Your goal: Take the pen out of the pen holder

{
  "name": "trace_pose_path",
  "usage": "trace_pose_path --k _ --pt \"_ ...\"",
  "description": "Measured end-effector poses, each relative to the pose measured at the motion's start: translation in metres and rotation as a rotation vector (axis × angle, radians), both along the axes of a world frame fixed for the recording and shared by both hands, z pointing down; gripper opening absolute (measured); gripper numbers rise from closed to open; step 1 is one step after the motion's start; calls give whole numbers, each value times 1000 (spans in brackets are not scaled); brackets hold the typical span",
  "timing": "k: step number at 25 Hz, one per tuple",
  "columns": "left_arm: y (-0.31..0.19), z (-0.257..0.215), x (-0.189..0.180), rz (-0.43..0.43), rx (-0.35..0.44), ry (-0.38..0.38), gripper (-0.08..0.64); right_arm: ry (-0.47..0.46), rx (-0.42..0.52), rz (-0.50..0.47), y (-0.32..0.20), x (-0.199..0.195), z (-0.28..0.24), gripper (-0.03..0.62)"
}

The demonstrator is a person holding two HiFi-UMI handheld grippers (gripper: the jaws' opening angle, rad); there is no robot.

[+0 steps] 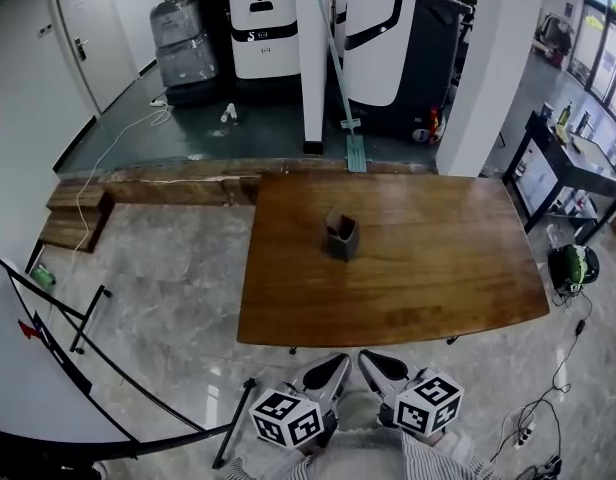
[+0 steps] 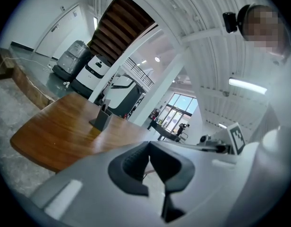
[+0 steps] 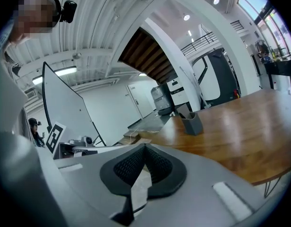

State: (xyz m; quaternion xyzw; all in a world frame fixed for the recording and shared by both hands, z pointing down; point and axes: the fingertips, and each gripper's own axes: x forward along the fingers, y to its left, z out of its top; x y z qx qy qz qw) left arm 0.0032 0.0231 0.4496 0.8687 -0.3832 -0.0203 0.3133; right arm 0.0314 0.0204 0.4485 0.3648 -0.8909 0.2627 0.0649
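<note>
- Left tongs [image 2: 148, 144]: jaws together, nothing between them, off the worktop's [image 1: 438, 268] near edge at 6 o'clock.
- Right tongs [image 3: 145, 146]: also closed and empty, just beside the left.
- Pen holder [image 1: 341, 236]: upright mid-worktop, at 12 o'clock from both tongs, well apart.

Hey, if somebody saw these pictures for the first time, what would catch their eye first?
The big wooden table fills the middle of the head view, with one small grey pen holder standing near its centre. At the bottom edge, short of the table, the left gripper and right gripper sit side by side, jaws together with nothing between them.
</note>
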Motion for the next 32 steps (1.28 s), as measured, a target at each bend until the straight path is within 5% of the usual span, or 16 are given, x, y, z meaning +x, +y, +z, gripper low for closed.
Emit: trace_pose_path --k 18,32 --pt "-176 5 1 -119 -4 -3 8 13 11 -112 -184 3 -3 0" --pt "-216 29 -9 -199 -89 18 8 -11 -62 -155 -228 -2 19 0"
